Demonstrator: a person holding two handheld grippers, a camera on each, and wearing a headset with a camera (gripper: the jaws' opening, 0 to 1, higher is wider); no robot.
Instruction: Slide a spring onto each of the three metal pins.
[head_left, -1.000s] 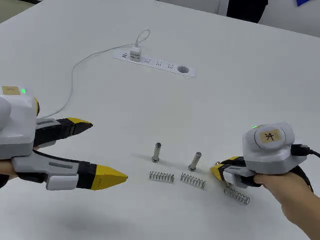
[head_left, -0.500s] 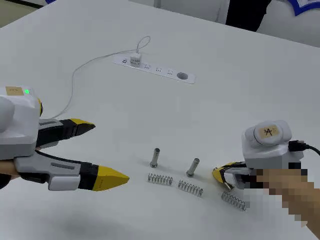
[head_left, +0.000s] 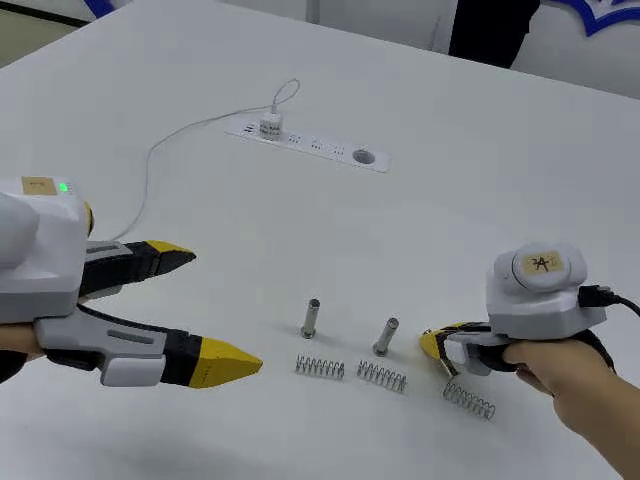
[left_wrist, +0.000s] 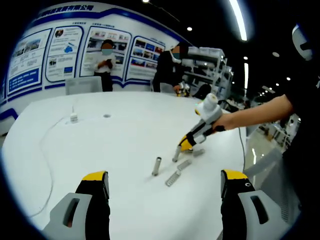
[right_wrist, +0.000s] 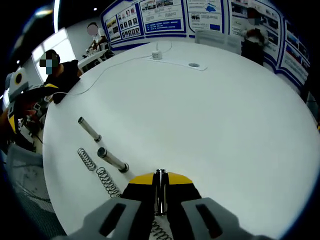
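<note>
**Springs are all off the pins, so the job has hardly begun**

Springs first. In the head view I see three of them lying flat on the white table (head_left: 480, 130), on the side near the person. There is the left spring (head_left: 320, 367), the middle spring (head_left: 382, 377) and the right spring (head_left: 469, 400). Just behind them two pins stand up, the left pin (head_left: 311, 318) and the middle pin (head_left: 385, 337). Both are bare.

The left gripper (head_left: 222, 310) hangs over the table with its claw wide apart and holds nothing. The right gripper (head_left: 437, 347) is low, just beside the right spring. Toward the far edge lies a power strip (head_left: 310, 145) with a white cable (head_left: 160, 135). A round sticker (head_left: 541, 264) on the right gripper has a mark like the letter A.

In the left gripper view, the two yellow tips are far apart. The pins and springs lie ahead between them. The posters (left_wrist: 67, 47) on the wall have writing too small to read.

In the right gripper view, the claw is pressed together on a thin metal thing. I think it is the third pin (right_wrist: 160, 192).

I think no spring is on a pin yet, so all three are left to do.
</note>
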